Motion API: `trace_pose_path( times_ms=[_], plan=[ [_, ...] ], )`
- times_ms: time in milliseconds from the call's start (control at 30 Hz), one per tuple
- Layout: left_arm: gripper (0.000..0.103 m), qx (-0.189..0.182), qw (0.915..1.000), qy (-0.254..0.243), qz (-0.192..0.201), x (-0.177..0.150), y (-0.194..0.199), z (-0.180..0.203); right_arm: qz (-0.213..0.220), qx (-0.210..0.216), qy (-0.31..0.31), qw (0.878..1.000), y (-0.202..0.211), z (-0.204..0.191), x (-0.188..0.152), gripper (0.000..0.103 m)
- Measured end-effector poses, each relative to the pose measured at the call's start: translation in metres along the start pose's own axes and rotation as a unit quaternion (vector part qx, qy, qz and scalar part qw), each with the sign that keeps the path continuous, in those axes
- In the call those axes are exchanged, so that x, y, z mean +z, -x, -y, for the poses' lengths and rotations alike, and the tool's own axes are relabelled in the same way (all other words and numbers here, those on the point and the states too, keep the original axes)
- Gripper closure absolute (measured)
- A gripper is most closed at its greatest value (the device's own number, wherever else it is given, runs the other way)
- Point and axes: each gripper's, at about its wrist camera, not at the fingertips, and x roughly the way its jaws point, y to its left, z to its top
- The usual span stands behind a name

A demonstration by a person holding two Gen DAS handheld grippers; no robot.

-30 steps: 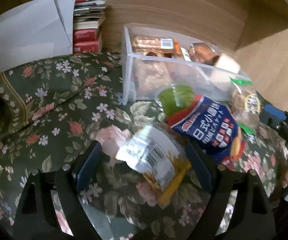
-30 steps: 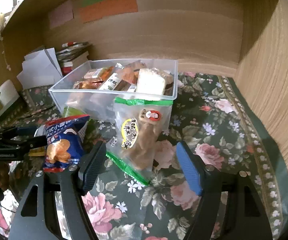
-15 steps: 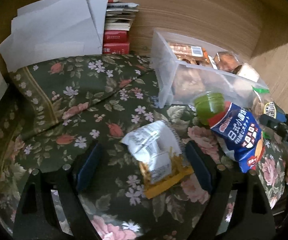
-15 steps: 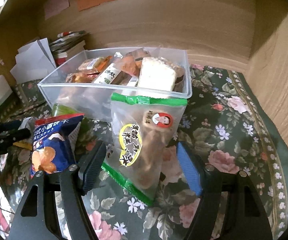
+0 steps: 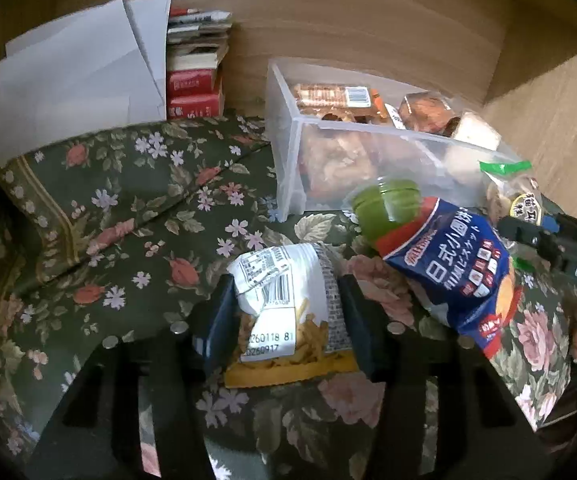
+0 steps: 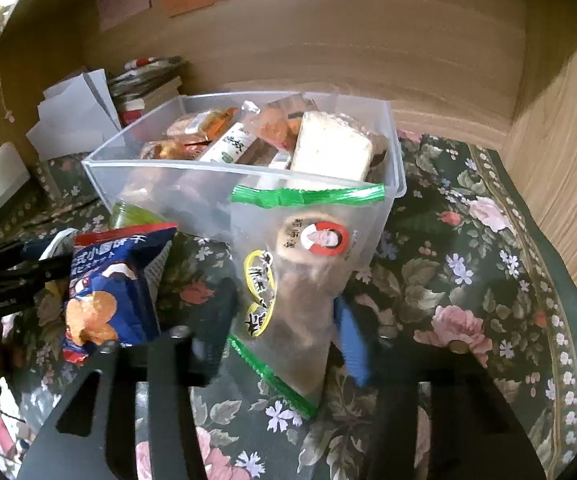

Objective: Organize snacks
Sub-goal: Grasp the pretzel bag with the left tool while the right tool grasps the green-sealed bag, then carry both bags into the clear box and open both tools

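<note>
The clear plastic bin (image 6: 392,184) of snacks stands on the floral-cloth bench (image 6: 488,248). Before it, the right gripper (image 6: 284,320) has its jaws seemingly clamped on the green-edged bag (image 6: 308,272). The left gripper (image 5: 284,312) pinches the white chip packet (image 5: 284,296).

We see a dark green floral cloth (image 5: 136,200) covering the surface. At its far edge, white folded papers (image 5: 76,84) lean on the wooden back wall (image 5: 368,36), just beside a stack of red-spined books (image 5: 196,76).
</note>
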Motion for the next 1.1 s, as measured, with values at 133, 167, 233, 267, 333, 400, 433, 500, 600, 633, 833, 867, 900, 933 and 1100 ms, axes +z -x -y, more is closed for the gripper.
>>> trace_pose_path(
  times_ms=[133,167,233,267,333,400,433,500,600,633,833,867,900,933,1100],
  plan=[
    [0.055,-0.002,0.9998,-0.002,0.019,0.006,0.016,0.002,0.011,0.006,-0.005,1.0,0.009,0.0,-0.001,0.069],
    [0.055,-0.002,0.9997,-0.003,0.026,0.009,0.021,0.002,0.013,0.006,-0.005,1.0,0.01,0.0,0.0,0.069],
    [0.055,-0.005,0.9992,-0.003,0.039,0.015,0.03,0.003,0.021,0.004,-0.003,1.0,0.016,0.0,0.0,0.069],
    [0.055,-0.006,0.9989,-0.004,0.046,0.018,0.034,0.004,0.025,0.003,-0.002,1.0,0.018,0.0,0.001,0.069],
    [0.055,-0.01,0.9982,-0.006,0.059,0.025,0.041,0.006,0.034,0.002,0.0,0.999,0.026,-0.001,0.003,0.07],
    [0.055,-0.016,0.9973,-0.007,0.071,0.032,0.049,0.01,0.045,0.002,0.003,0.999,0.034,-0.003,0.007,0.069],
    [0.055,-0.02,0.9968,-0.008,0.077,0.036,0.052,0.012,0.051,0.001,0.005,0.999,0.038,-0.004,0.01,0.069],
    [0.055,-0.025,0.9956,-0.011,0.089,0.045,0.057,0.016,0.065,0.002,0.01,0.998,0.045,-0.005,0.016,0.069],
    [0.055,-0.031,0.994,-0.013,0.104,0.058,0.064,0.021,0.085,0.004,0.019,0.996,0.053,-0.008,0.027,0.069],
    [0.055,-0.033,0.9933,-0.013,0.11,0.062,0.066,0.022,0.092,0.004,0.022,0.995,0.055,-0.01,0.032,0.069],
    [0.055,-0.046,0.9895,-0.008,0.136,0.087,0.072,0.026,0.116,0.011,0.034,0.993,0.055,-0.015,0.057,0.069],
    [0.055,-0.047,0.9893,-0.008,0.138,0.091,0.071,0.027,0.117,0.012,0.036,0.992,0.054,-0.015,0.059,0.069],
    [0.055,-0.047,0.9891,-0.008,0.139,0.095,0.069,0.027,0.118,0.012,0.038,0.992,0.051,-0.016,0.063,0.069],
    [0.055,-0.047,0.9891,-0.009,0.139,0.099,0.066,0.028,0.116,0.015,0.04,0.992,0.047,-0.017,0.068,0.069],
    [0.055,-0.044,0.9906,-0.011,0.129,0.111,0.046,0.027,0.103,0.025,0.051,0.993,0.025,-0.022,0.085,0.069]
  ],
)
